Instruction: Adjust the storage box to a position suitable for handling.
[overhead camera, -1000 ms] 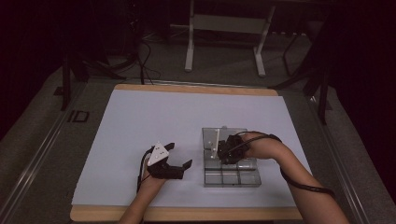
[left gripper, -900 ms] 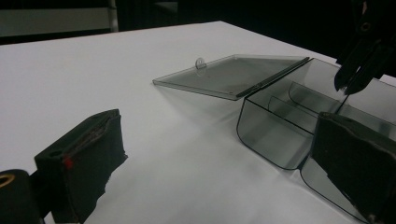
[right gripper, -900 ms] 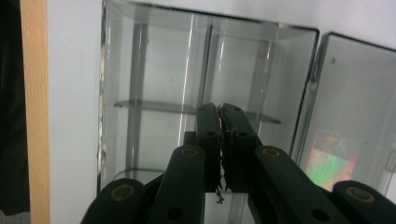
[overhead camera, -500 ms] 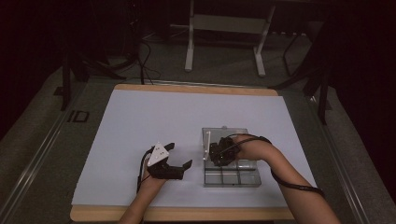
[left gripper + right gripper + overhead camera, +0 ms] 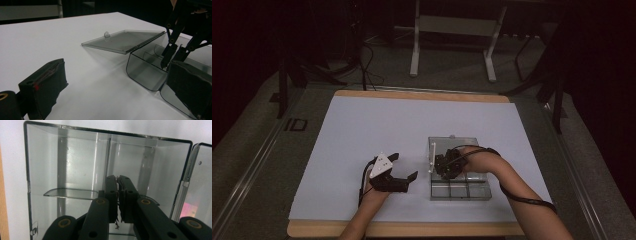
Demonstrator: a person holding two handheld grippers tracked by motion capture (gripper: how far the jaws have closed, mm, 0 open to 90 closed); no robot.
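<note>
A clear compartment box (image 5: 460, 194) lies on the white sheet (image 5: 382, 125), its lid (image 5: 457, 142) folded open flat behind it. My right gripper (image 5: 440, 167) points down into the box near its left wall, shut. In the right gripper view its jaws (image 5: 118, 179) stand together over a divider of the box (image 5: 72, 157), and I see nothing between them. Left of the box, my left gripper (image 5: 404, 166) rests low with its jaws wide apart and nothing held. From the left gripper (image 5: 117, 85) view, the box (image 5: 142, 72), its lid (image 5: 122, 41) and the right gripper (image 5: 170, 58) are ahead.
The sheet covers a wooden tabletop whose near edge (image 5: 412, 229) shows at the bottom. Beyond the table stands a metal stand (image 5: 452, 45) with cables on a dark floor. A cable (image 5: 522, 200) trails along the right forearm.
The right hand has moved left and down, bringing its gripper deeper into the box. The left gripper has stayed where it was.
</note>
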